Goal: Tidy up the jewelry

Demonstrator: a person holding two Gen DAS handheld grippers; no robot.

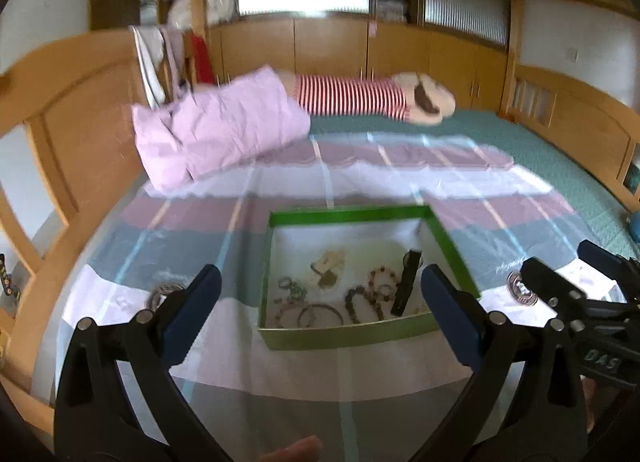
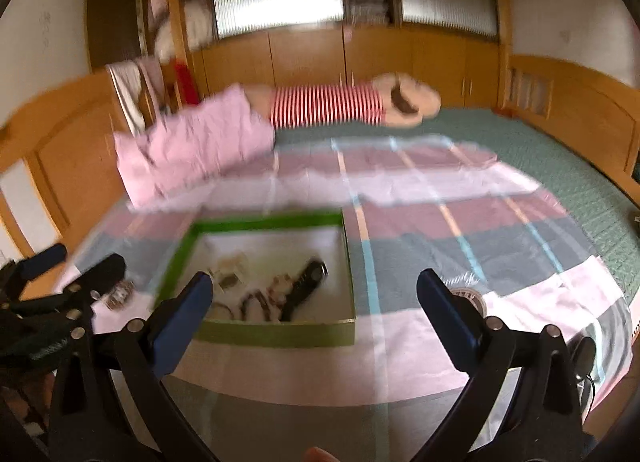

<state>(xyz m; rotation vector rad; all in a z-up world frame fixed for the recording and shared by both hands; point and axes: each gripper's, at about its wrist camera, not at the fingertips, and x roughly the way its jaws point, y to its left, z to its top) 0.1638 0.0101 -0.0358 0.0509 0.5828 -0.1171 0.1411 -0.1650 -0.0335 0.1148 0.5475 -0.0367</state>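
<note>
Grippers above the jewelry box, both spread wide and holding nothing.

Your left gripper (image 1: 320, 302) hangs over the green box (image 1: 344, 336); your right gripper (image 2: 314, 304) hangs over that box's right edge, touching nothing. Most jewelry, bracelets (image 1: 366, 298) and a black watch (image 1: 408, 282), already lies in the box; a round piece (image 2: 470, 298) sits on the sheet (image 2: 400, 358) beside your right fingertip, another (image 1: 162, 294) left of the box. Judged next: lower squarely over a loose piece, close gently, lift clear of the box wall.
</note>
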